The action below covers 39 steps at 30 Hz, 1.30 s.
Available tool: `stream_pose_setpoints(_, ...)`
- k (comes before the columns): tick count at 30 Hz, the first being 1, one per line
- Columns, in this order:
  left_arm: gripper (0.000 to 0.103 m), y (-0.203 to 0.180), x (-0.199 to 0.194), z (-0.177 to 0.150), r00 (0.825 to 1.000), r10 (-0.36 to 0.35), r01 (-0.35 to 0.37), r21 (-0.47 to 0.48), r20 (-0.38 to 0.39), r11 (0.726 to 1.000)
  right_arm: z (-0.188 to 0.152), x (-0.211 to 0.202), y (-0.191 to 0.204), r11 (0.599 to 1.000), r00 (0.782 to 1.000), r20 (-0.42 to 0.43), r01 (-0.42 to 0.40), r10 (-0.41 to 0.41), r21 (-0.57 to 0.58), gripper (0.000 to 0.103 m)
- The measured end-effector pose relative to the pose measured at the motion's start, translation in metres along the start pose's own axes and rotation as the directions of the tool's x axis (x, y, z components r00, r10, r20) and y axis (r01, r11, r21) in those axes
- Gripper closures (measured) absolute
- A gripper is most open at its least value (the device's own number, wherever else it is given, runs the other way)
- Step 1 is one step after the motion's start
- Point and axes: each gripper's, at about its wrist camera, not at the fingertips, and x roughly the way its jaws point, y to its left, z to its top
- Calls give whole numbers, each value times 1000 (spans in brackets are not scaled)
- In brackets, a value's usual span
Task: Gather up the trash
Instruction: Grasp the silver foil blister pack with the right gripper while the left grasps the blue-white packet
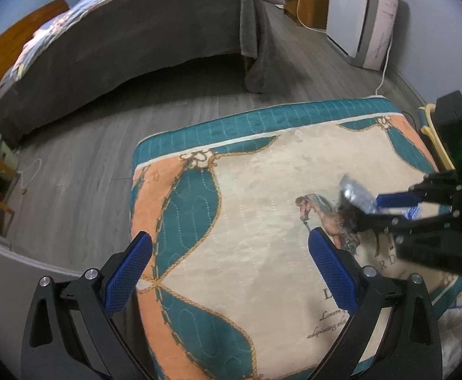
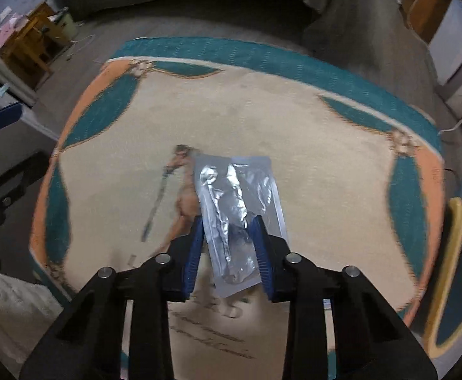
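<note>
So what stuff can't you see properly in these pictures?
- Silver wrapper: its contents don't show through the foil, right wrist view.
- Horse picture on the cushion: motion-blurred, partly covered by the wrapper.
- Cushion lettering: blocked by the left gripper fingers, left wrist view.
- Right gripper: pad contact with the wrapper hidden.

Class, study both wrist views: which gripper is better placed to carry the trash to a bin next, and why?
The right gripper: its jaws are already shut on the crinkled silver foil wrapper above the teal-and-cream quilted mat. The left gripper is open and holds nothing.
</note>
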Motion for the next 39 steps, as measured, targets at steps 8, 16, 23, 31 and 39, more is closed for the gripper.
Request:
stream_pose_setpoints(8, 5, 2, 4, 3, 1000, -26, 25, -40, -13, 999, -1, -25, -45, 993, 999, 32, 10, -13, 117, 88)
stream_pose_setpoints(16, 5, -19, 8, 5, 999, -29, 29, 15, -18, 999, -2, -12, -51, 990, 999, 0, 35, -35, 137, 92)
stream_pose_setpoints(23, 5, -55, 12, 8, 997, -81, 81, 79, -1, 994, -13, -56, -64, 975, 997, 52, 44, -56, 216, 92)
stream_pose_setpoints(31, 6, -139, 32, 3, 974, -224, 218, 161, 19, 963, -38, -99, -103, 946, 979, 95, 145, -179, 290, 92)
stream_pose_setpoints(39, 42, -209, 66, -17, 961, -262, 276, 293, -88, 915, -55, -99, -152, 916, 983, 84, 122, -166, 382, 92)
